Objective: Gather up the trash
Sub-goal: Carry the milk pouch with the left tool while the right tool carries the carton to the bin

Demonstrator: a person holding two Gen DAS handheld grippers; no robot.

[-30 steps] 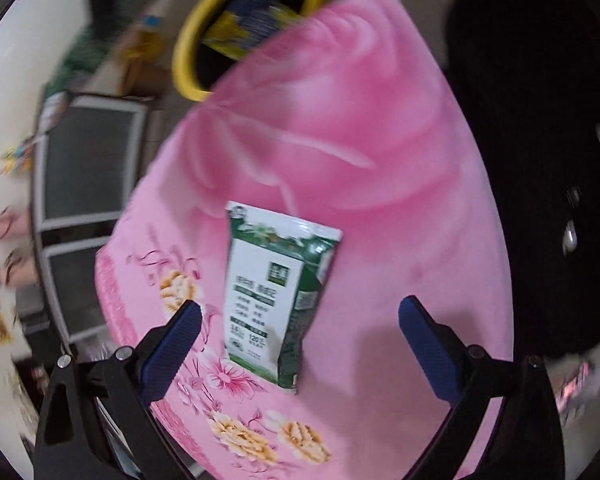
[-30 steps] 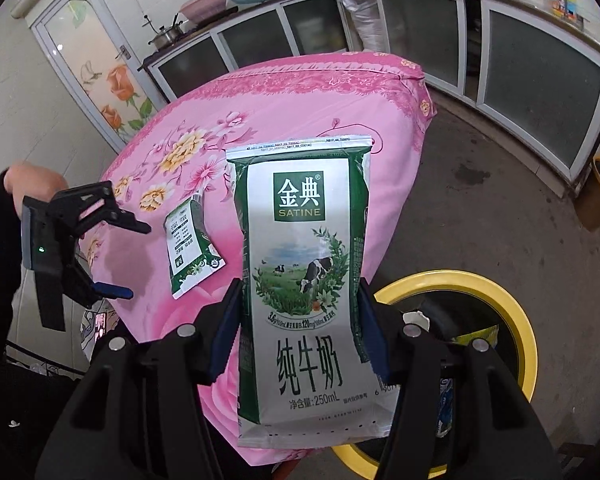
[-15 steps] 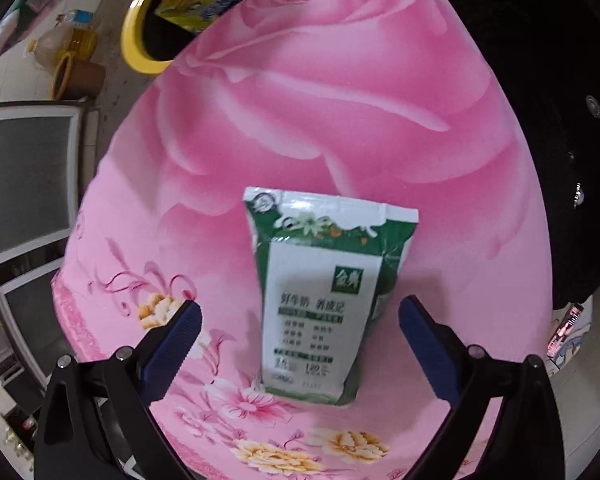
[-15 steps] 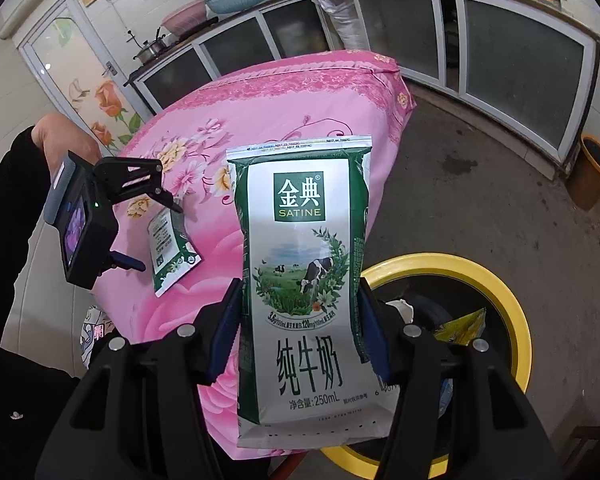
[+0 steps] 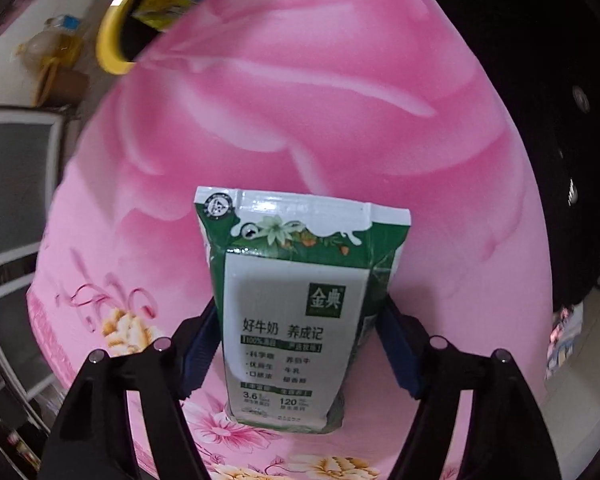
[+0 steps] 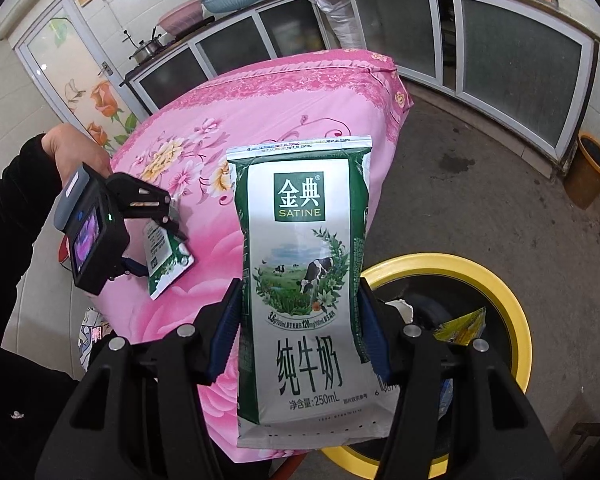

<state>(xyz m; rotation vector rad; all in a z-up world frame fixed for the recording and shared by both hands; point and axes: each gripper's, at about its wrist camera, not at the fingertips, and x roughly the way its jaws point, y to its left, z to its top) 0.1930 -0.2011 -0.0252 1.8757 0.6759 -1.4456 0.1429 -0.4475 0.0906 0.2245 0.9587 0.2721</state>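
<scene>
Since the earlier frame the left tool (image 5: 296, 344) has descended over the flat milk pouch (image 5: 300, 304) on the pink worktop (image 5: 300, 120); its jaws are closing, with the pouch between them. The right tool (image 6: 300, 340), angled downward, clamps the second milk pouch (image 6: 304, 280) above the single yellow-rimmed bin (image 6: 496, 284). Pouches: two.

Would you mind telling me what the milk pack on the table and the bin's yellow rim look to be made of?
Milk pack: probably laminated paper or film, glossy; glare on its top seam, creased sides. Bin rim: likely moulded plastic, smooth, evenly coloured, slightly shiny; metal cannot be excluded.
</scene>
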